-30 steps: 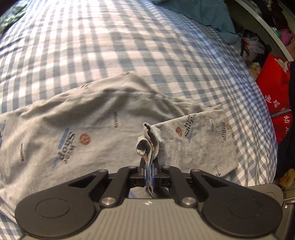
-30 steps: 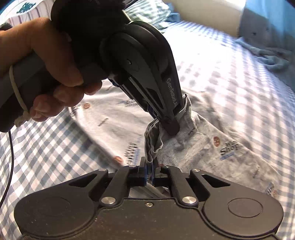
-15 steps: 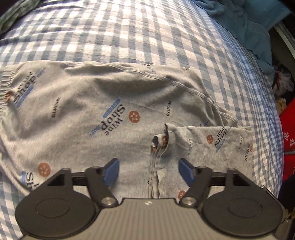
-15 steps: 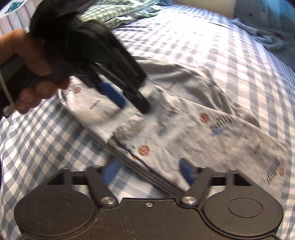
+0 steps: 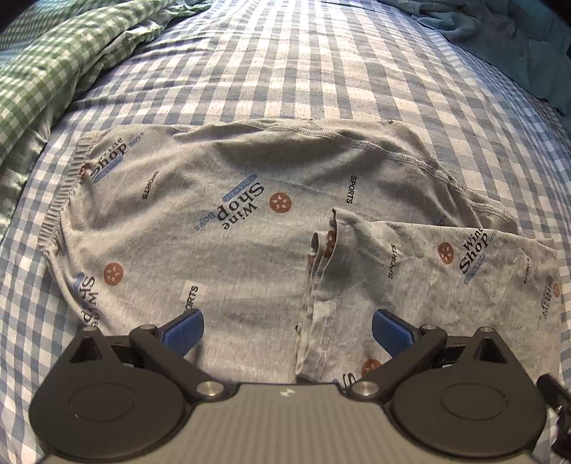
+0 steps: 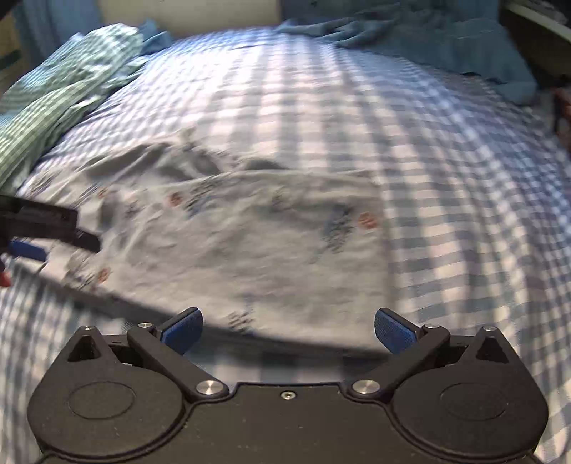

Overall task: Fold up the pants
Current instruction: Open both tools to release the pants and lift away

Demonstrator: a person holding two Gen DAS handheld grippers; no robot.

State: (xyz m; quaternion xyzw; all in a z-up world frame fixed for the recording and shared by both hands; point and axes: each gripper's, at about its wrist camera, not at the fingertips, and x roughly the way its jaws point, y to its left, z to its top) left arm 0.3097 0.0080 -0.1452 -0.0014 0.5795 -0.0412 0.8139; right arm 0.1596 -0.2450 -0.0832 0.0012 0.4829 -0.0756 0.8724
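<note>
Grey printed pants [image 5: 221,221] lie folded on the blue checked bed sheet [image 5: 285,71]. One leg end is folded back over the body, with its bunched cuff [image 5: 323,246] standing up a little. My left gripper [image 5: 287,330] is open and empty just above the pants, near that cuff. In the blurred right wrist view the pants [image 6: 249,235] lie ahead, and my right gripper [image 6: 287,330] is open and empty over their near edge. The left gripper's fingers [image 6: 53,228] show at the left edge of that view.
A green checked blanket [image 5: 46,64] is heaped at the far left of the bed. Teal cloth [image 5: 499,32] lies bunched at the far right. It also shows in the right wrist view [image 6: 428,39]. Bare checked sheet surrounds the pants.
Both grippers were shut on the pants' cuff a second ago; both have let go and opened. They have pulled back, and the pants now lie flat on the bed.
</note>
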